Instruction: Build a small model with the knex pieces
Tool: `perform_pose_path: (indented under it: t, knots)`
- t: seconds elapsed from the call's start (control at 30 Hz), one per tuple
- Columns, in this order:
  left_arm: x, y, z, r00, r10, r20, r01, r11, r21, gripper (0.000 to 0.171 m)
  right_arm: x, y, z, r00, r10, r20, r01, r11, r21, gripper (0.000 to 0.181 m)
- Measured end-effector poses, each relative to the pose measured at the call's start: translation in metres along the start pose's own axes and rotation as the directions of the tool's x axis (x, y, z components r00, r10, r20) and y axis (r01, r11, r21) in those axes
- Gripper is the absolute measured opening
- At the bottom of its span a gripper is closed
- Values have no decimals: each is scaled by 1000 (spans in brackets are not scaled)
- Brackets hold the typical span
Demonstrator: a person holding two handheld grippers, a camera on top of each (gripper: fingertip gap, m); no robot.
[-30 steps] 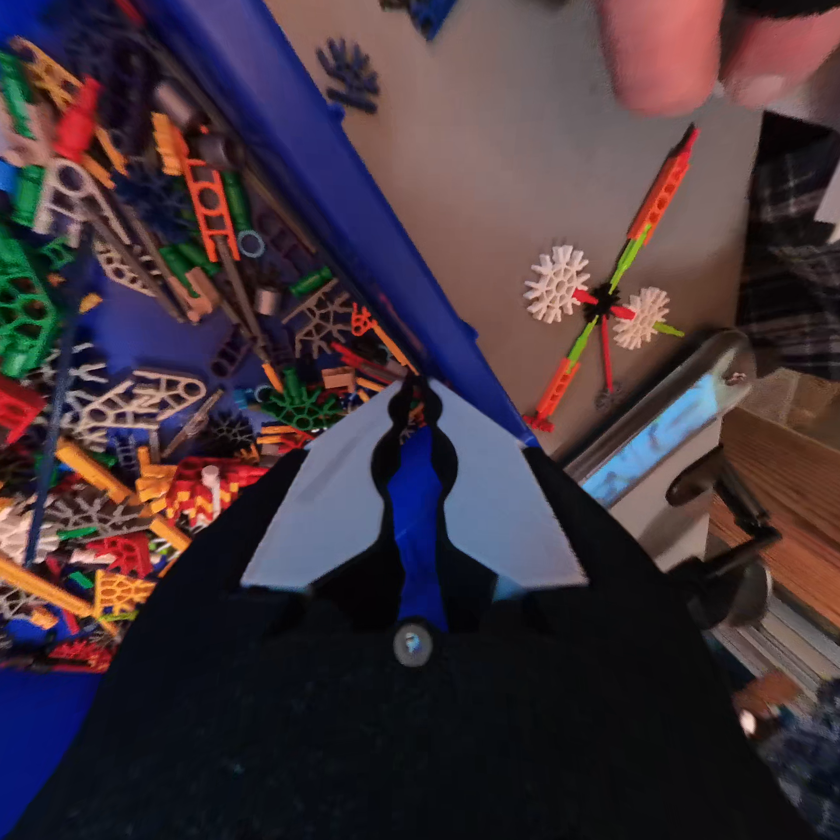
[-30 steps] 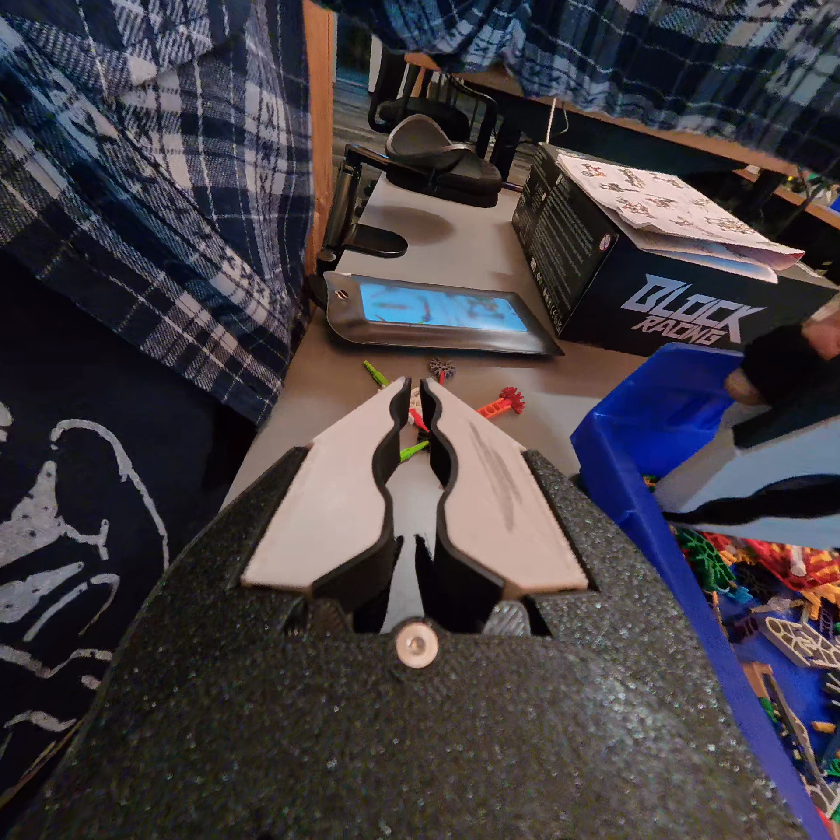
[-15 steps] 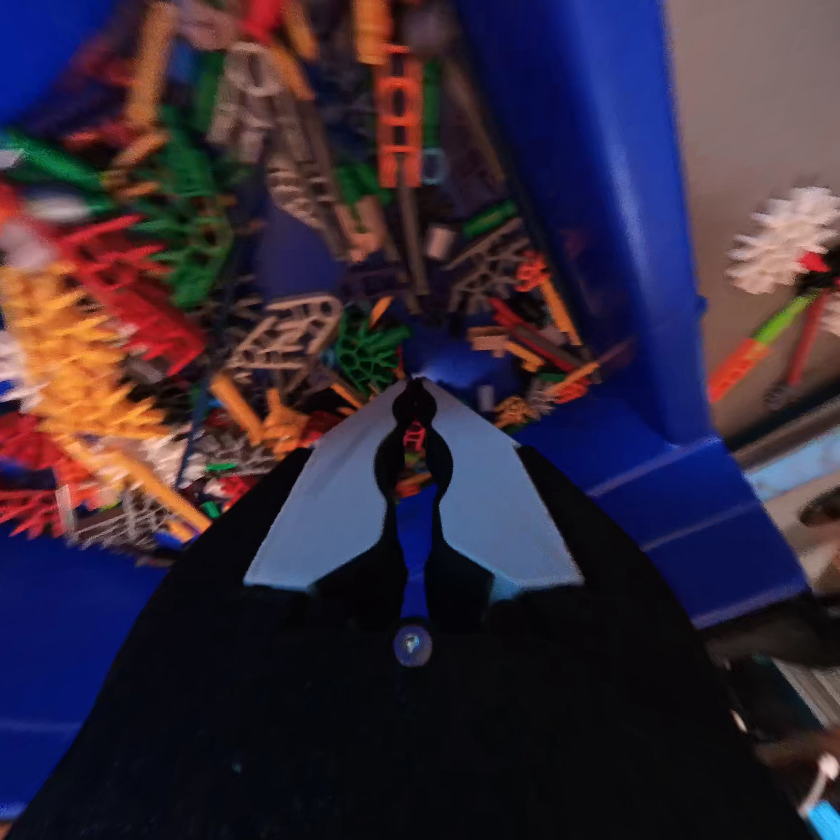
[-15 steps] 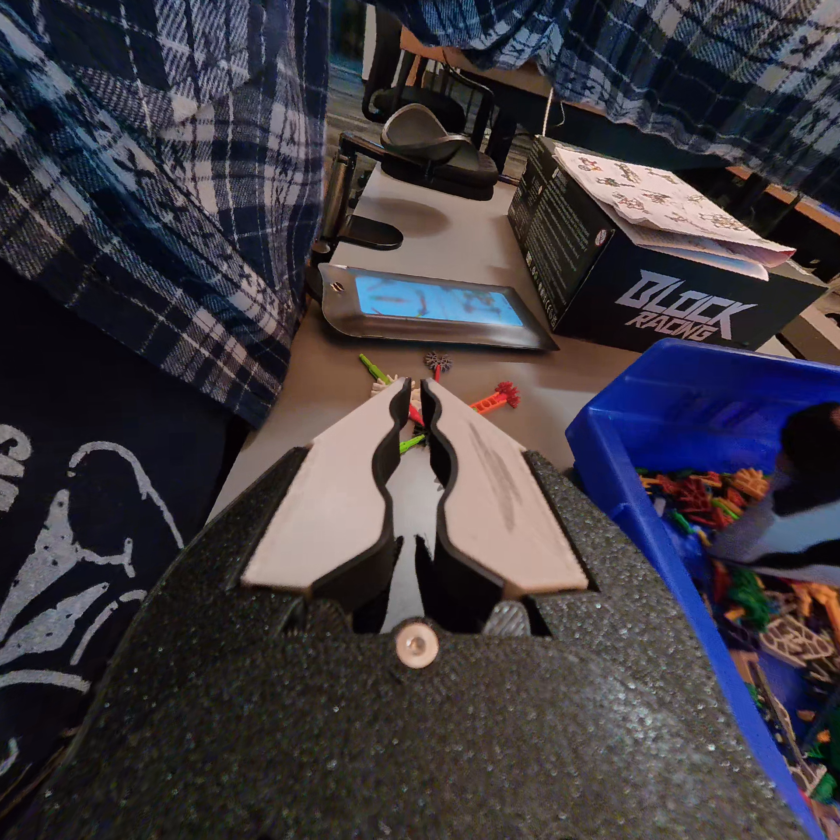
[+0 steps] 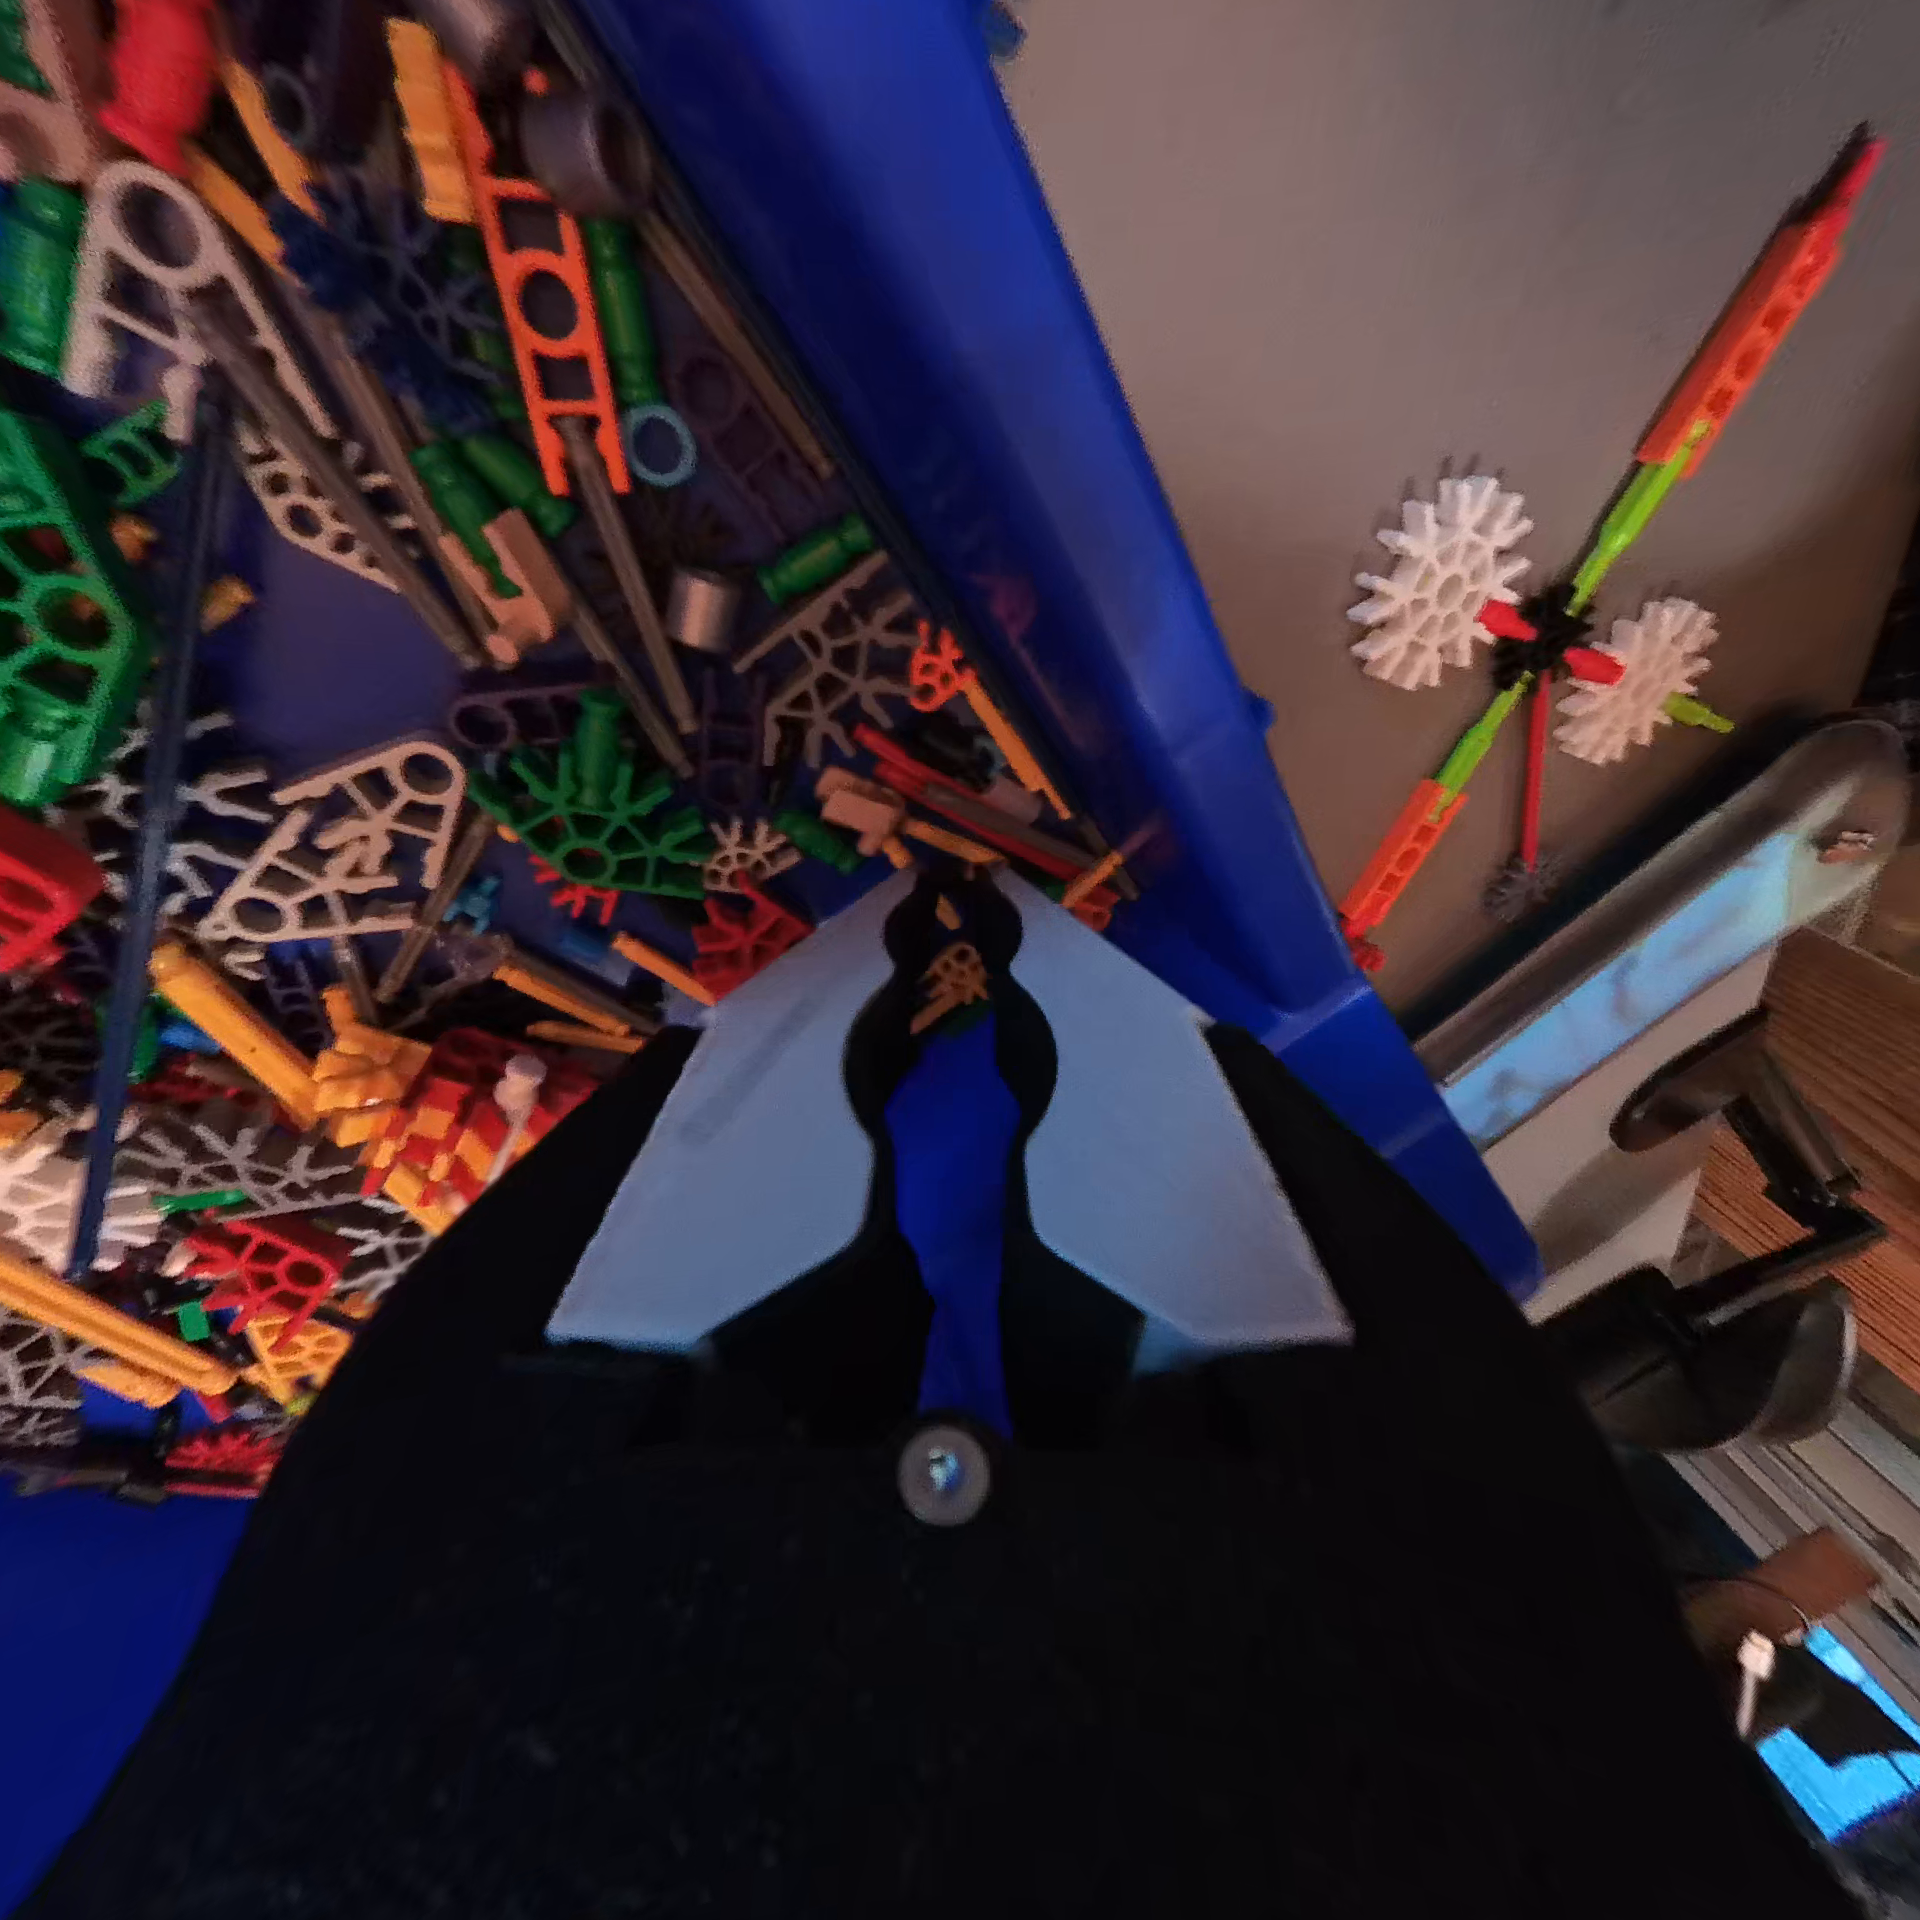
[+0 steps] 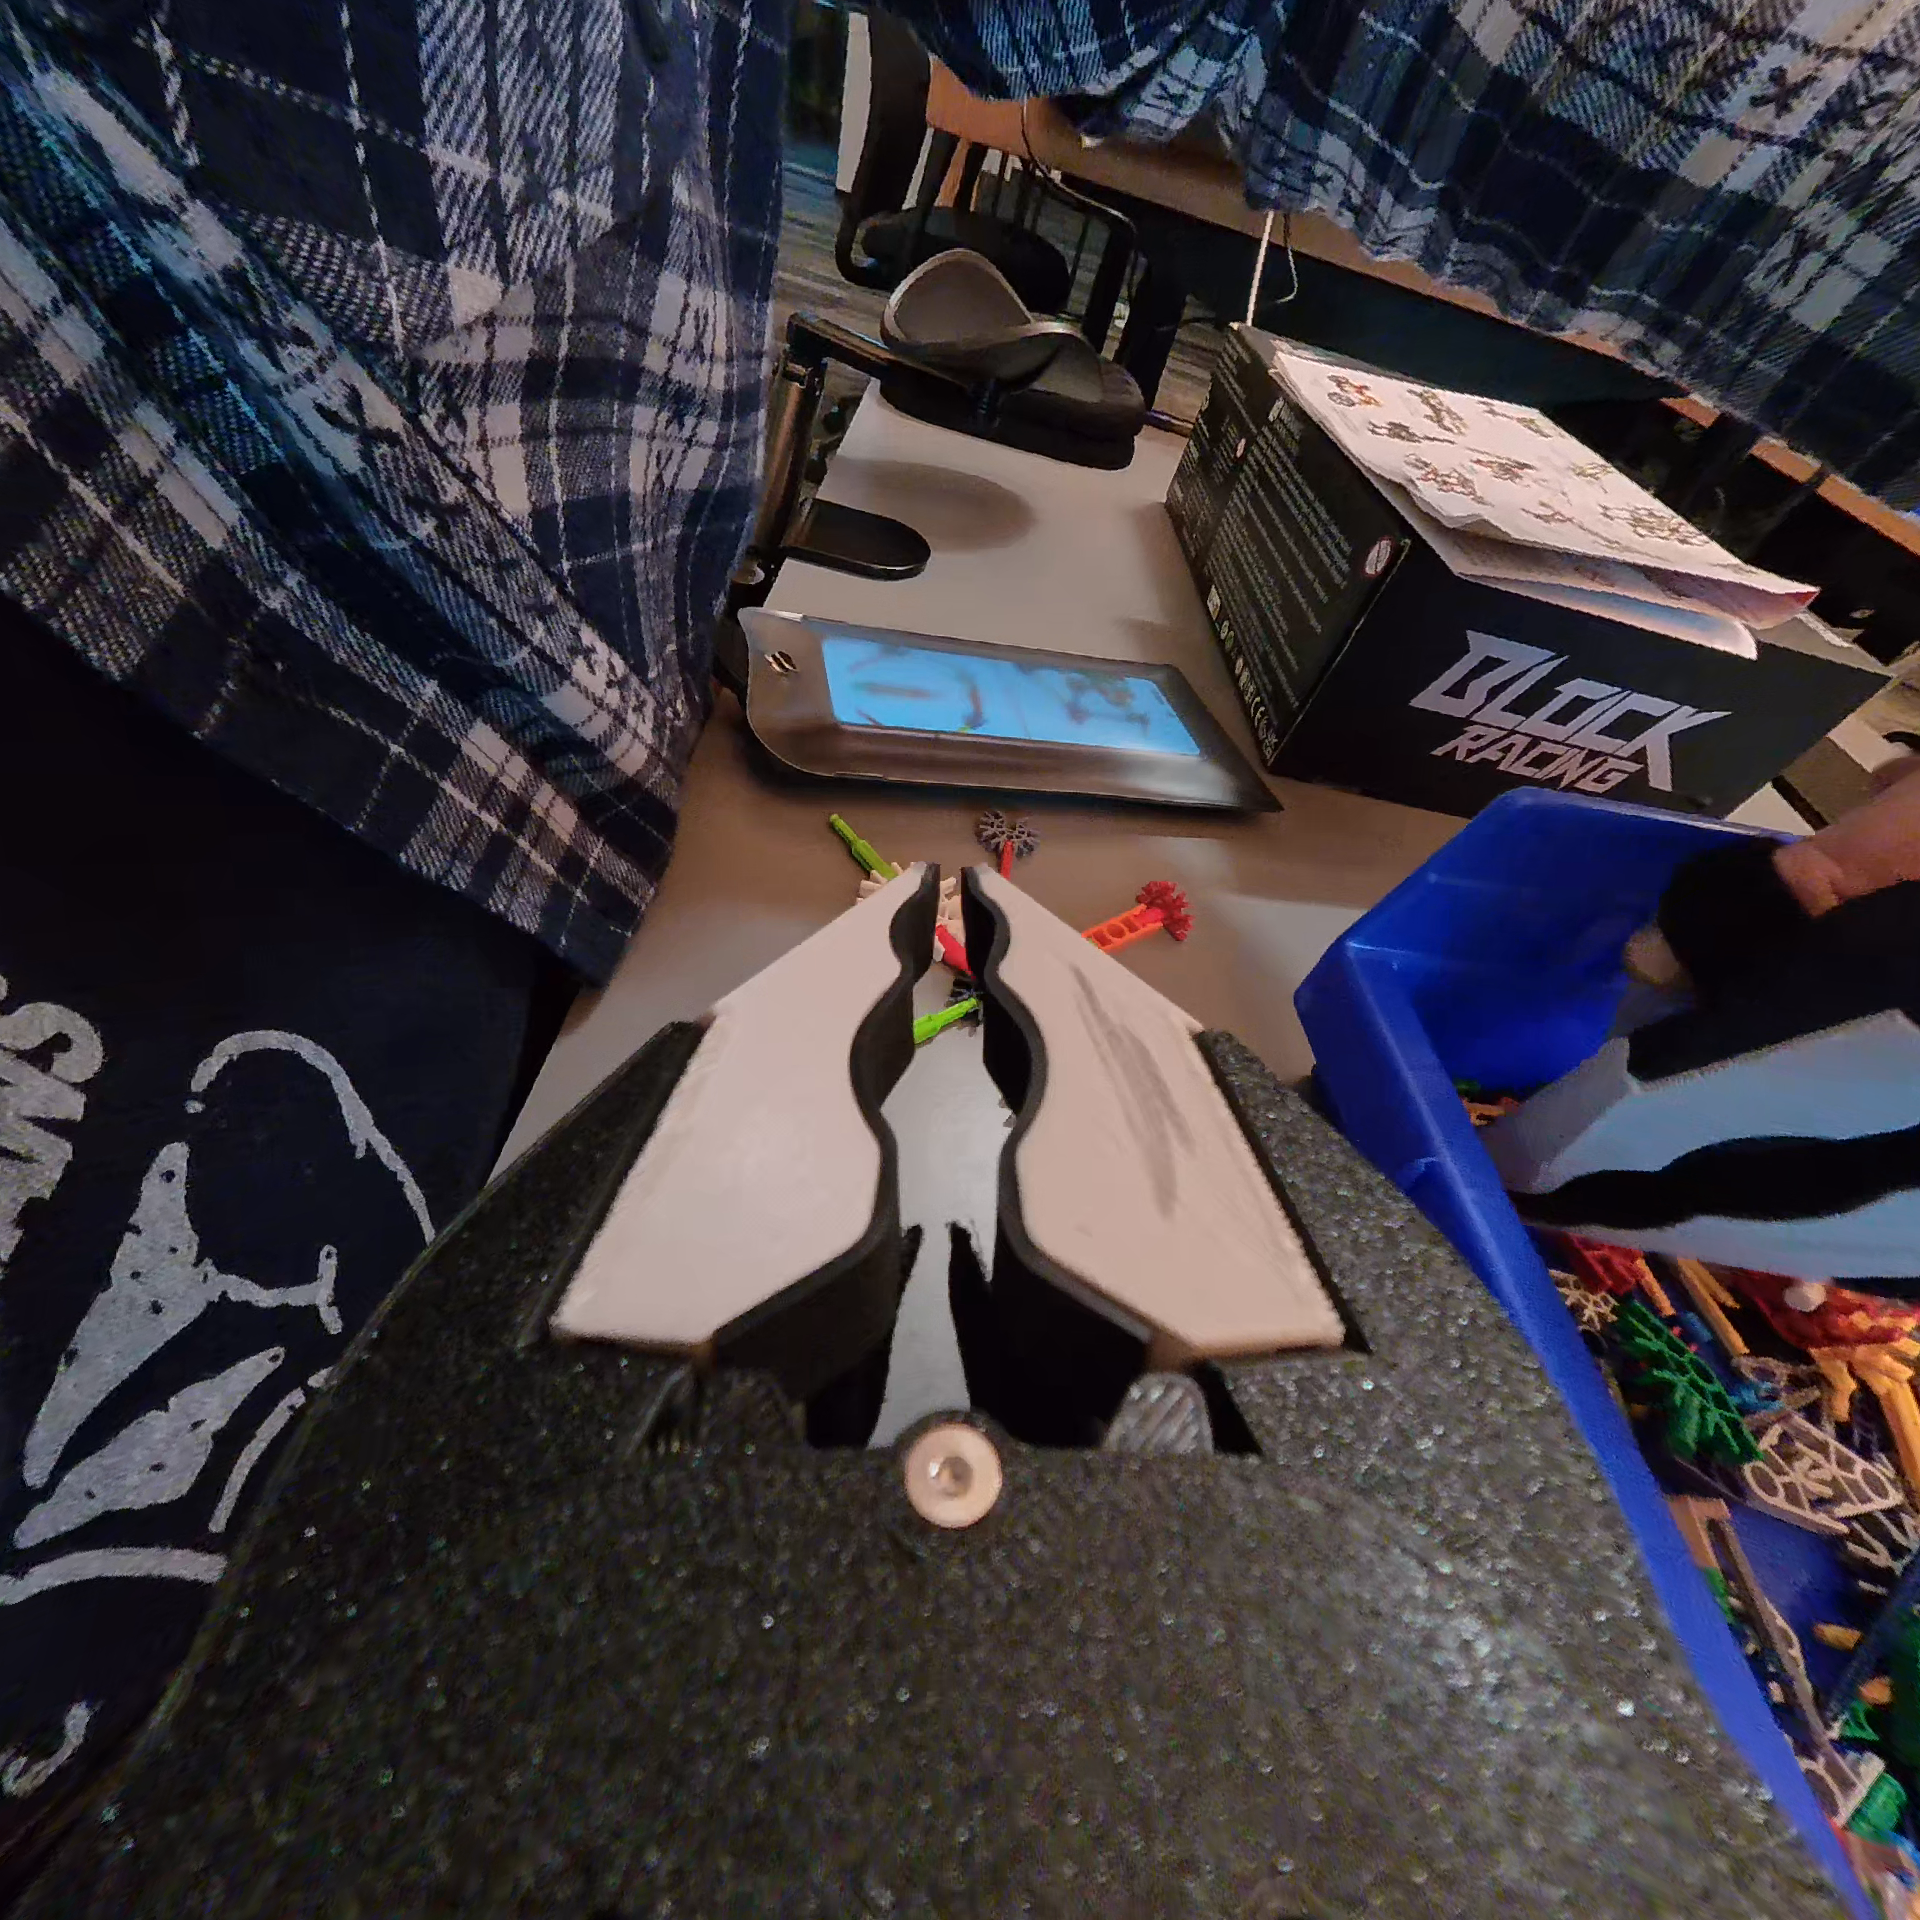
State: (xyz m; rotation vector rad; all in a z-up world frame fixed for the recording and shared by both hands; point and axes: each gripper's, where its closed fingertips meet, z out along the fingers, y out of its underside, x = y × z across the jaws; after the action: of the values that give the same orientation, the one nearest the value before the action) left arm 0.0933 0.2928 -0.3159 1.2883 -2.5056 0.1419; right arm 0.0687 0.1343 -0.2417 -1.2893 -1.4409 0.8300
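Note:
My left gripper [image 5: 951, 894] is inside a blue bin [image 5: 987, 364] full of mixed plastic construction pieces. It is shut, with a small orange connector [image 5: 956, 982] between its fingers. It also shows in the right wrist view [image 6: 1527, 1169], low in the bin [image 6: 1455, 1039]. My right gripper [image 6: 948, 883] is shut to a narrow slit and empty. It hovers over a small built assembly [image 5: 1538, 644] of white snowflake connectors, a black hub and green, red and orange rods on the table left of the bin [image 6: 1132, 920].
A device with a lit blue screen in a clear pouch [image 6: 997, 707] lies beyond the assembly. A black box with a paper sheet on top [image 6: 1455, 644] stands behind the bin. A chair armrest [image 6: 997, 343] is at the table's far edge. A plaid sleeve [image 6: 364, 416] hangs on the left. The grippers' ends are close to 20 cm from one another.
My left gripper dipped deeper into the bin, then drew back; an orange connector now sits between its fingers. The right gripper has barely moved.

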Motion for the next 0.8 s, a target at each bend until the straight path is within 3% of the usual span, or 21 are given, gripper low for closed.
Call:
perform_pose_path:
  t: [0.17, 0.23, 0.27, 0.33, 0.53, 0.7, 0.8]
  knots:
    - [-22, 4, -1, 995, -21, 99, 27, 997, -68, 0, -1, 0, 0, 1000, -6, 2, 6, 1000, -5, 4]
    - [-42, 6, -11, 980, -22, 200, 37, 997, -73, 20, -1, 1, 1, 1000, -9, 1, 9, 1000, -6, 4]
    - [-44, 5, -16, 978, -33, 206, 45, 997, -55, 20, -1, 0, 0, 1000, -10, 1, 10, 1000, -5, 4]
    - [-46, -6, -25, 977, -50, 207, 41, 998, 44, 37, -1, 0, 0, 1000, -10, 0, 10, 1000, -3, 4]
    - [-41, -9, -39, 979, -72, 191, 41, 987, 157, 37, -3, -1, 1, 1000, -15, 7, 15, 1000, -3, 4]
    - [-35, -17, -44, 984, -60, 170, 23, 977, 211, 20, -1, 0, 1, 1000, -17, -1, 17, 1000, -9, 4]
    - [-30, -27, -59, 986, -85, 141, 37, 949, 313, 29, 12, -1, -2, 998, -3, -68, 4, 1000, 5, 7]
